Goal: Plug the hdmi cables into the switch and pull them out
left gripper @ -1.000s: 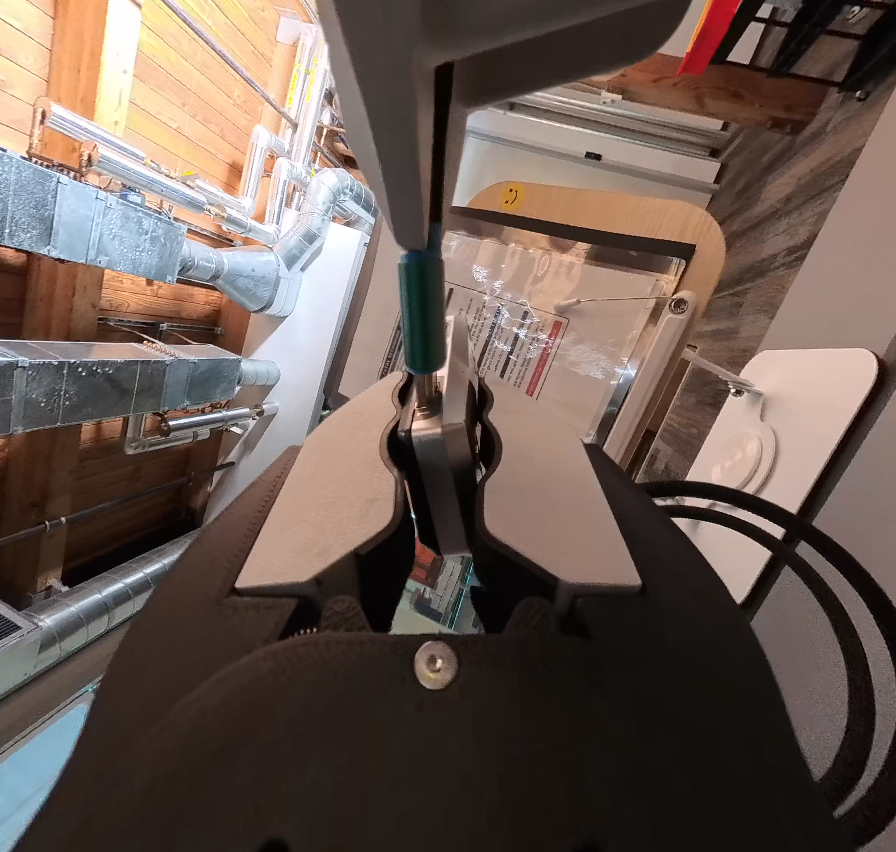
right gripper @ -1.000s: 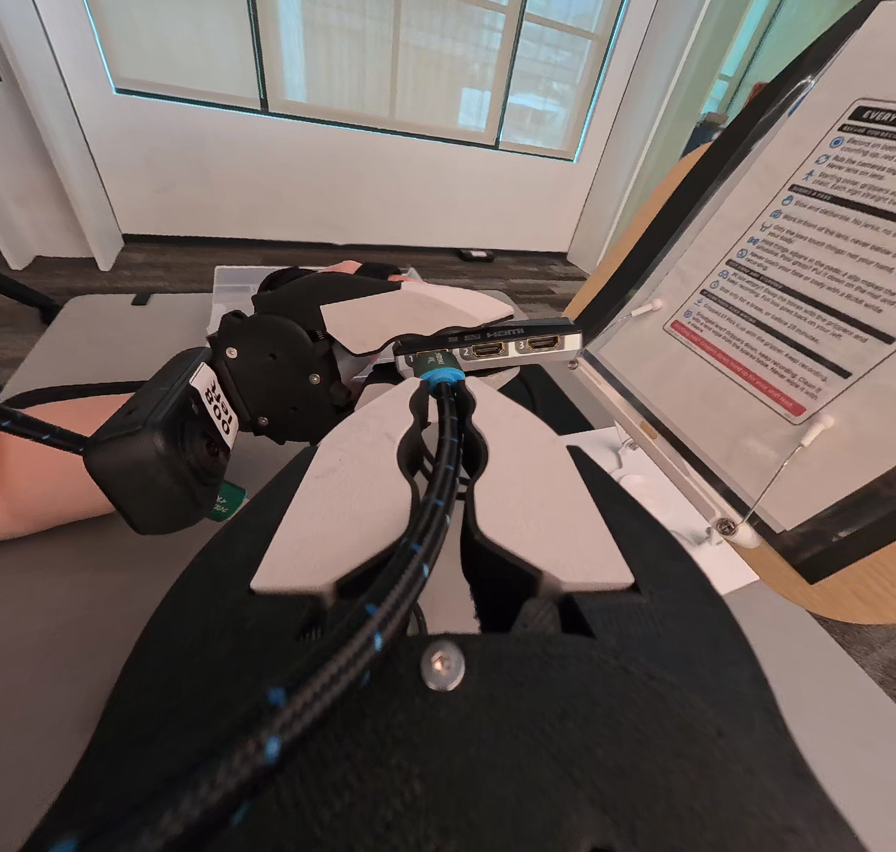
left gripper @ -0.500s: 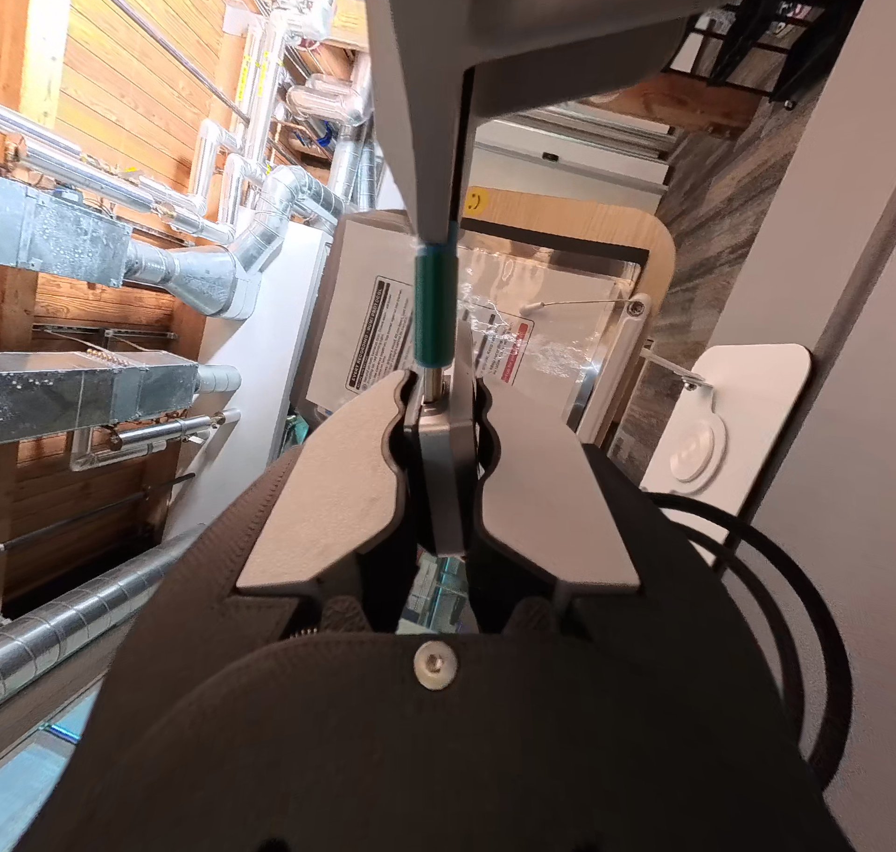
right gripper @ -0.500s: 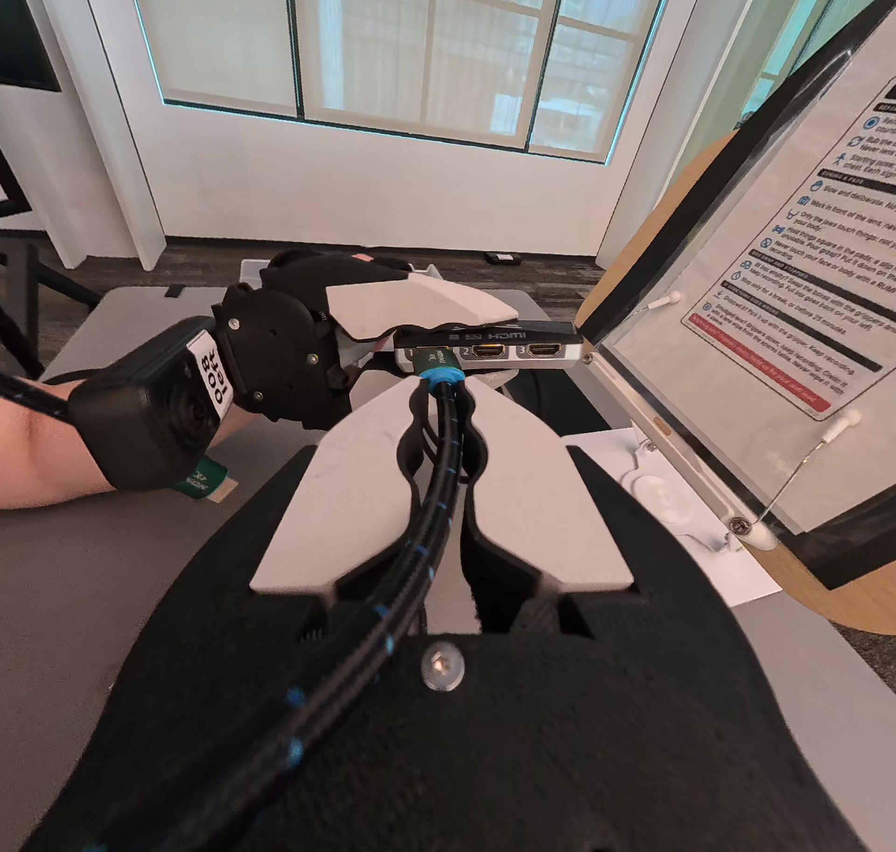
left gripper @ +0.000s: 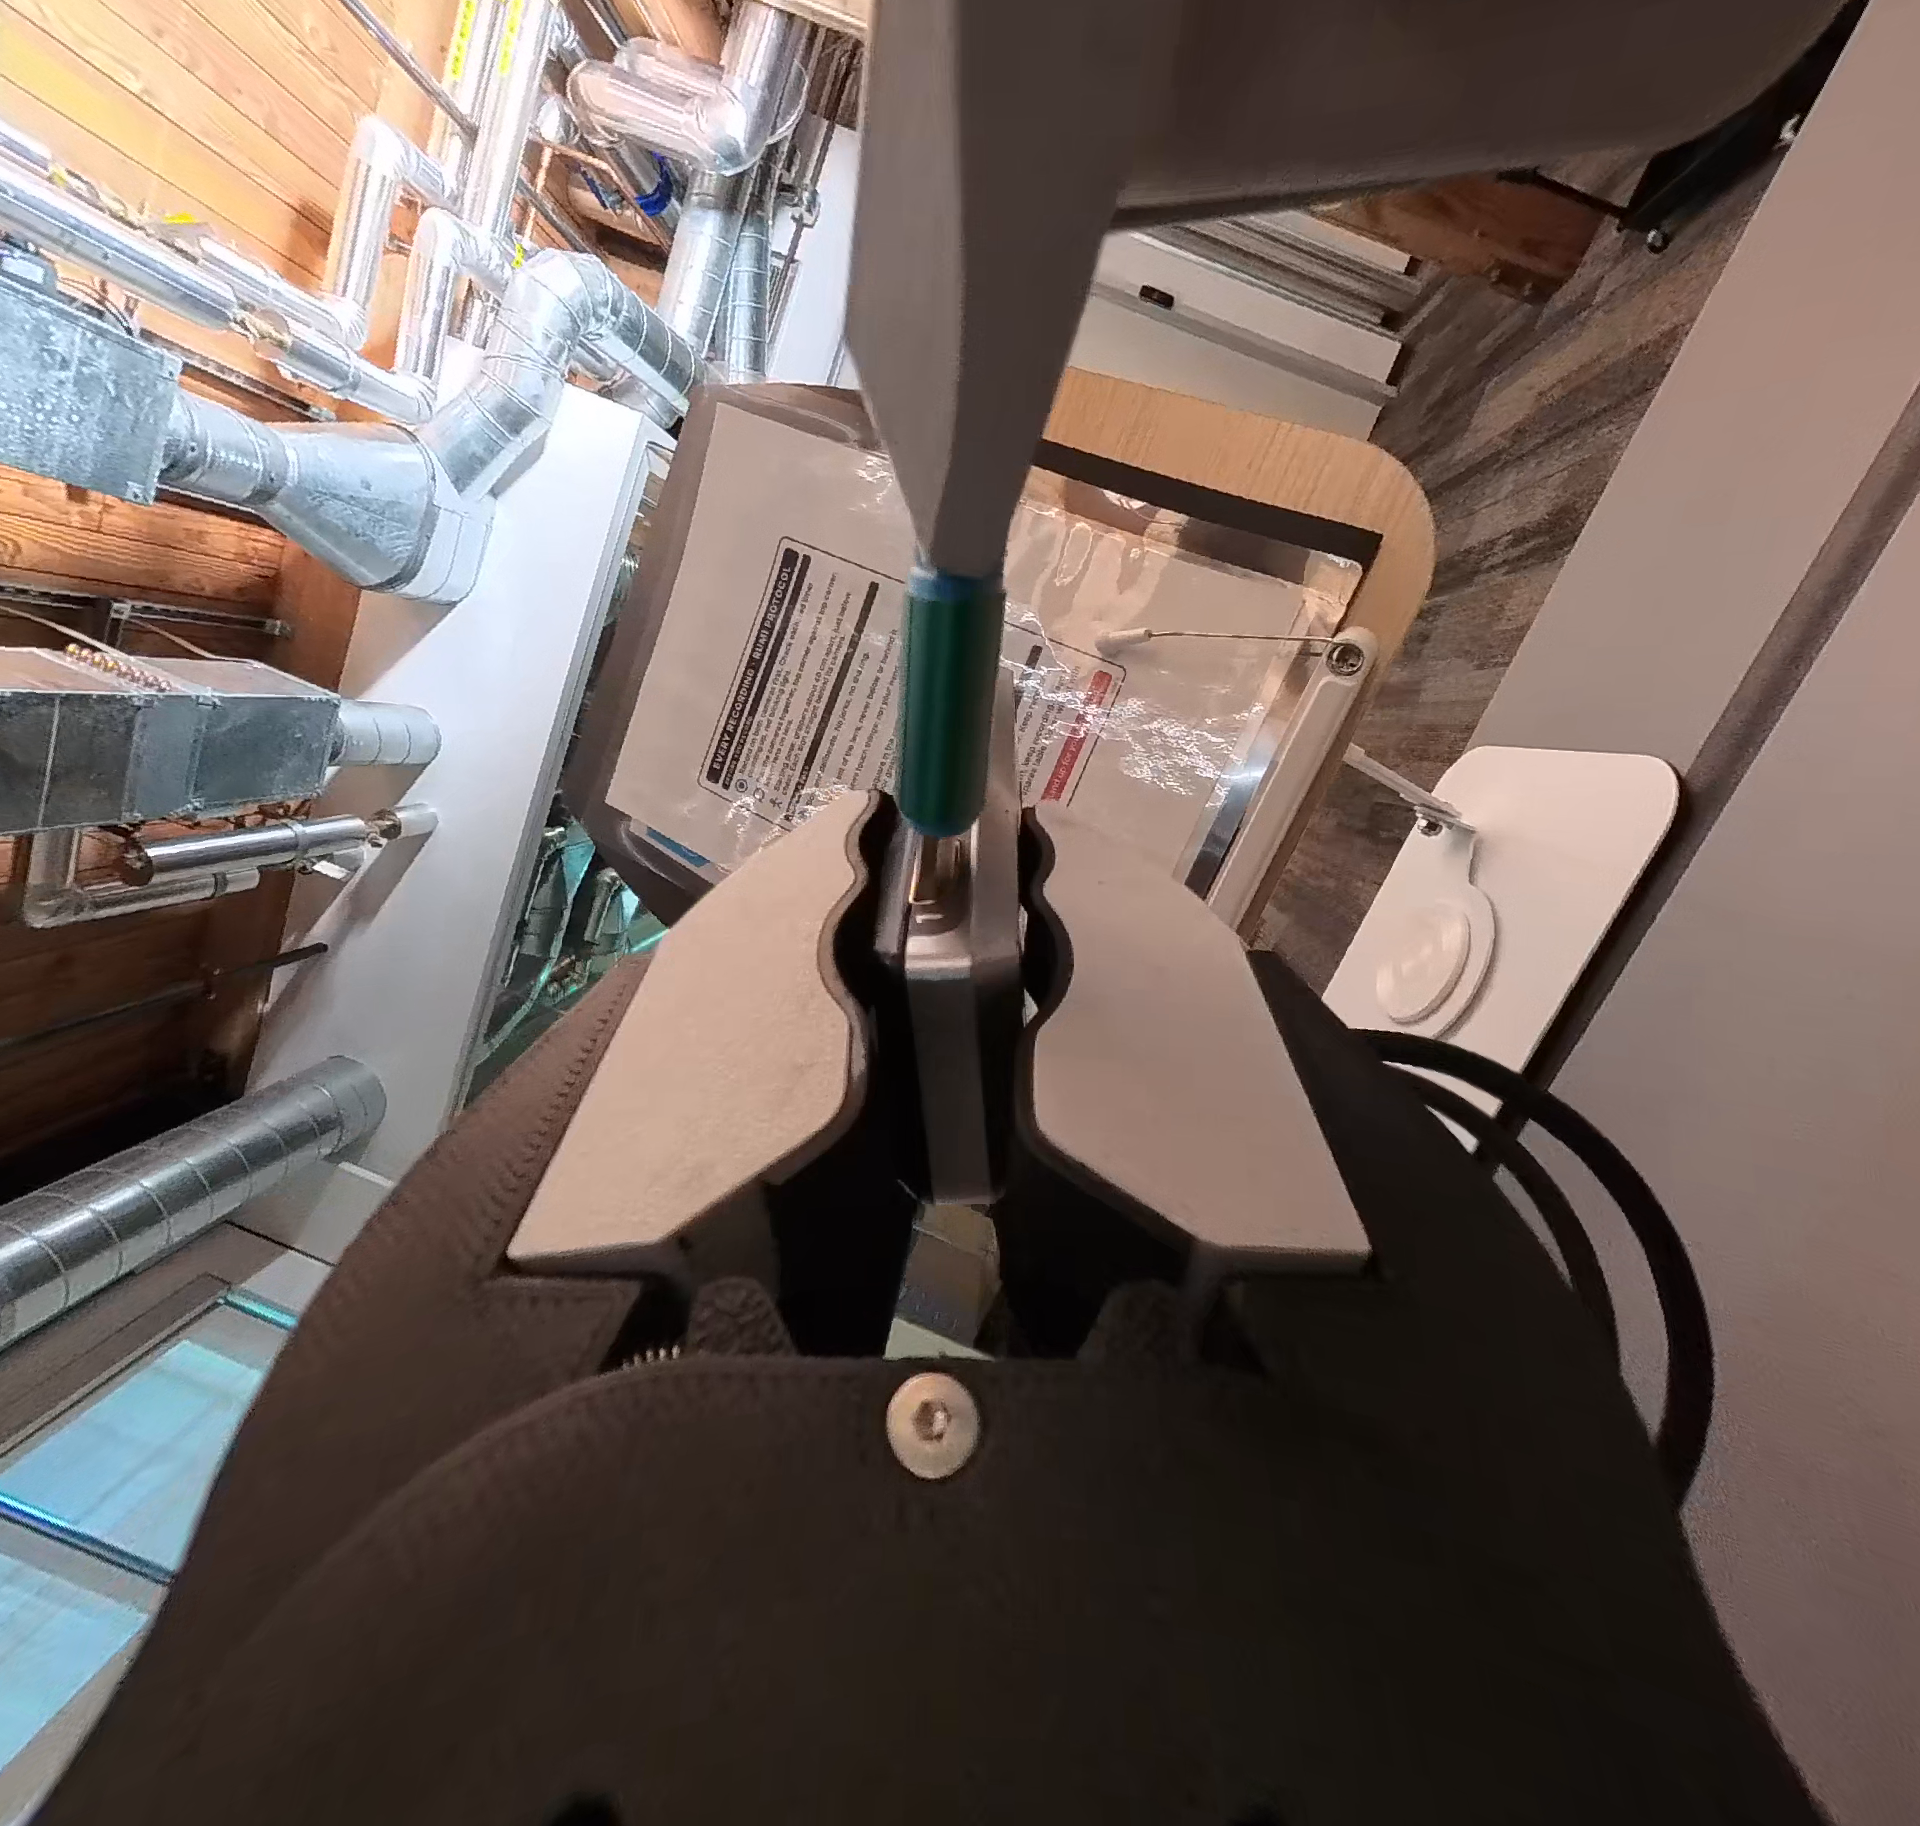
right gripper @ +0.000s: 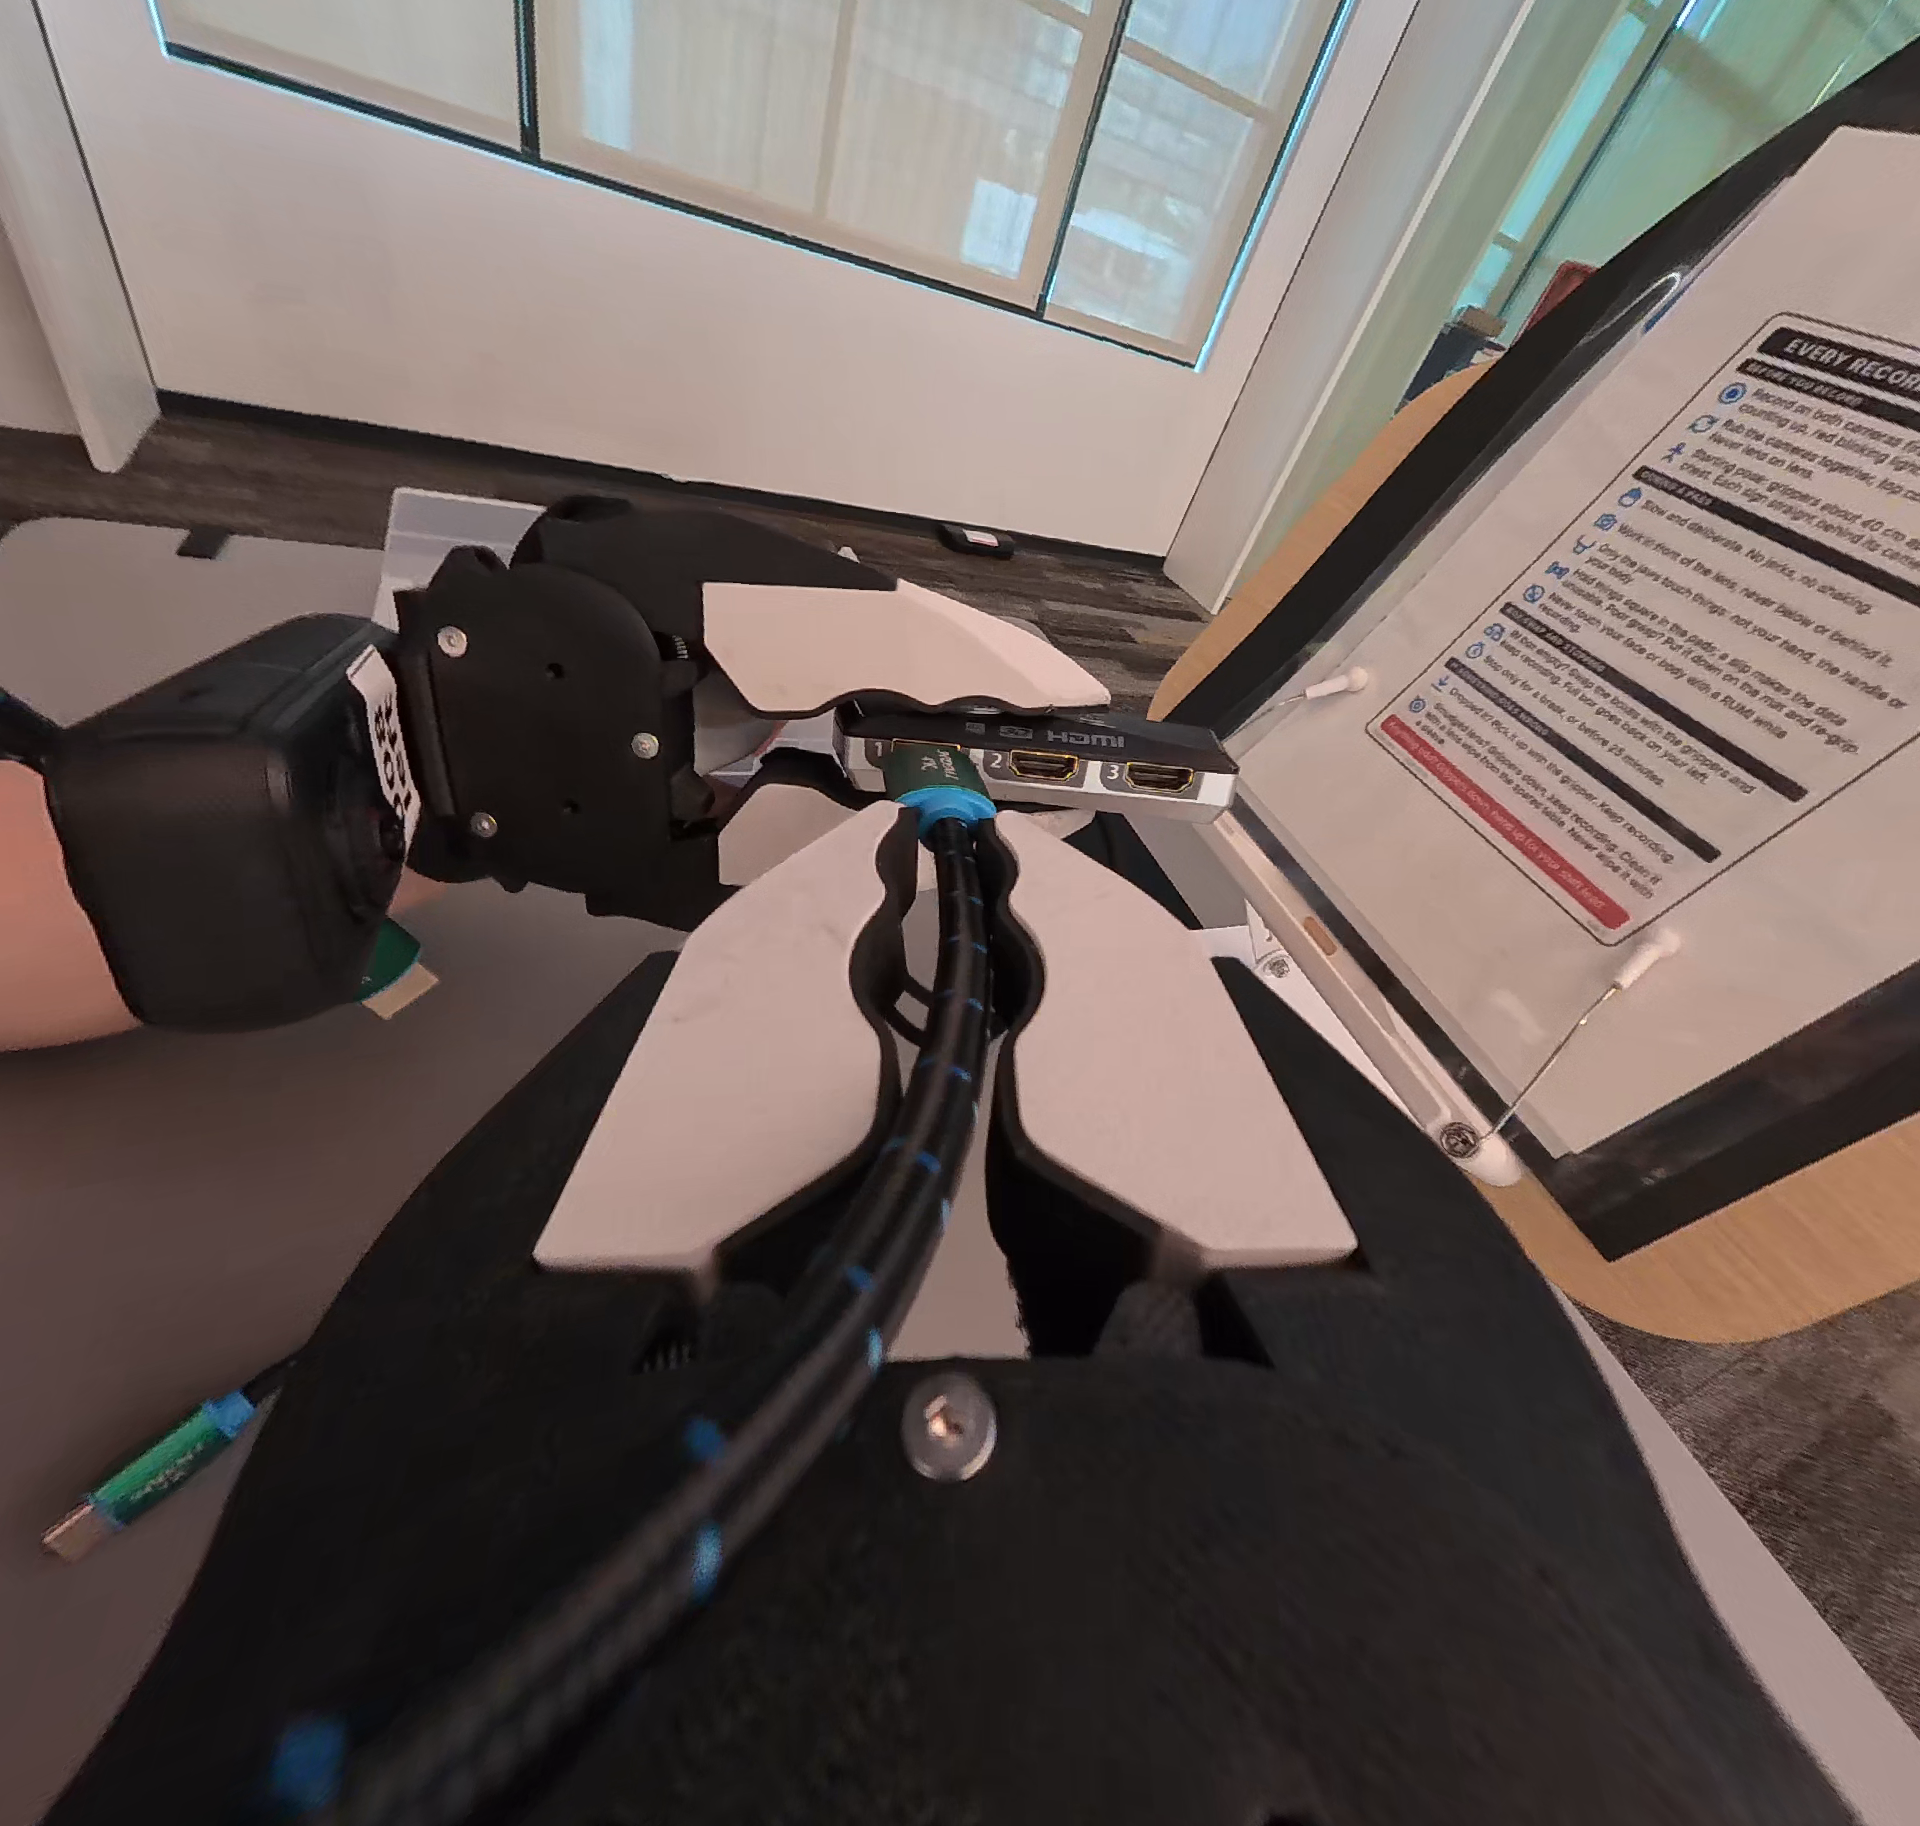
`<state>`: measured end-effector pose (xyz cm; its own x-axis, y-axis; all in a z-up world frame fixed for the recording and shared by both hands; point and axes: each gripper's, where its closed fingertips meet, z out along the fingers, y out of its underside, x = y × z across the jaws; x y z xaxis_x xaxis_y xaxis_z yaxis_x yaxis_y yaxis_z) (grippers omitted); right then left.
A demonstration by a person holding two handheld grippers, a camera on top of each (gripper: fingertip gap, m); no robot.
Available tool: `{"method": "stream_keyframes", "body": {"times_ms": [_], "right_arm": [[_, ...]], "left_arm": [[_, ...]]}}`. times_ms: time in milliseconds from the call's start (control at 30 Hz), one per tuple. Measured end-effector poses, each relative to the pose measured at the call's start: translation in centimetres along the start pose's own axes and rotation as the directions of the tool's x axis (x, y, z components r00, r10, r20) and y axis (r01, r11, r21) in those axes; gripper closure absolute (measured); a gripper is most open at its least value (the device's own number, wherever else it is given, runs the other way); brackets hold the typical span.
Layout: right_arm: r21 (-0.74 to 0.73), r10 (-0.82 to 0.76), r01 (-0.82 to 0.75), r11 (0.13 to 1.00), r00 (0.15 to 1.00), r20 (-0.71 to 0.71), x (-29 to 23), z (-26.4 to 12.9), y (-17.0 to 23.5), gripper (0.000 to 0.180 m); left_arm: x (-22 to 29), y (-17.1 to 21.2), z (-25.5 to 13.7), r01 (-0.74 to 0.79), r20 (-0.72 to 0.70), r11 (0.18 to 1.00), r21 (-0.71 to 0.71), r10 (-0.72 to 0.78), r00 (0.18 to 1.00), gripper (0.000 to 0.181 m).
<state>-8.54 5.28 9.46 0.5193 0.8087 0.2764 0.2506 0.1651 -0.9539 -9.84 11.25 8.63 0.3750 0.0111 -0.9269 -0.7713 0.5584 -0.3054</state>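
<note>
With the left gripper point(right gripper: 831, 727) clamped on the switch point(right gripper: 1039, 753) above the table and the right gripper point(right gripper: 940, 820) clamped on the braided cable point(right gripper: 951, 955), the green plug point(right gripper: 925, 766) at the leftmost port should travel straight along the port axis, without twisting.

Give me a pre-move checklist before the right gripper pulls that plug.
1. Left gripper clamps the switch: ok.
2. Right gripper shut on the cable just behind the plug: ok.
3. Plug in the leftmost port: ok; fully seated: cannot tell.
4. Other two ports empty: ok.
5. Spare plug lies on the table, off the pull path: ok.
</note>
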Motion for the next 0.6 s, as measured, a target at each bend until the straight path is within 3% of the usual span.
{"method": "stream_keyframes", "body": {"times_ms": [267,467,600], "right_arm": [[0.050,0.119,-0.124,0.991,0.988,0.102,0.2,-0.6,0.2,0.169],[0.008,0.069,-0.070,0.998,0.995,0.066,0.5,-0.6,0.9,0.169],[0.006,-0.011,0.011,1.000,1.000,0.024,0.3,-0.7,0.3,0.168]], "left_arm": [[0.7,-0.8,0.0,-0.041,0.017,0.997,0.064,0.040,0.999,0.157],[1.6,-0.6,0.3,-0.076,-0.034,0.997,0.029,0.077,0.996,0.157],[0.2,-0.4,0.2,-0.074,0.014,0.997,-0.006,0.075,0.997,0.158]]}}
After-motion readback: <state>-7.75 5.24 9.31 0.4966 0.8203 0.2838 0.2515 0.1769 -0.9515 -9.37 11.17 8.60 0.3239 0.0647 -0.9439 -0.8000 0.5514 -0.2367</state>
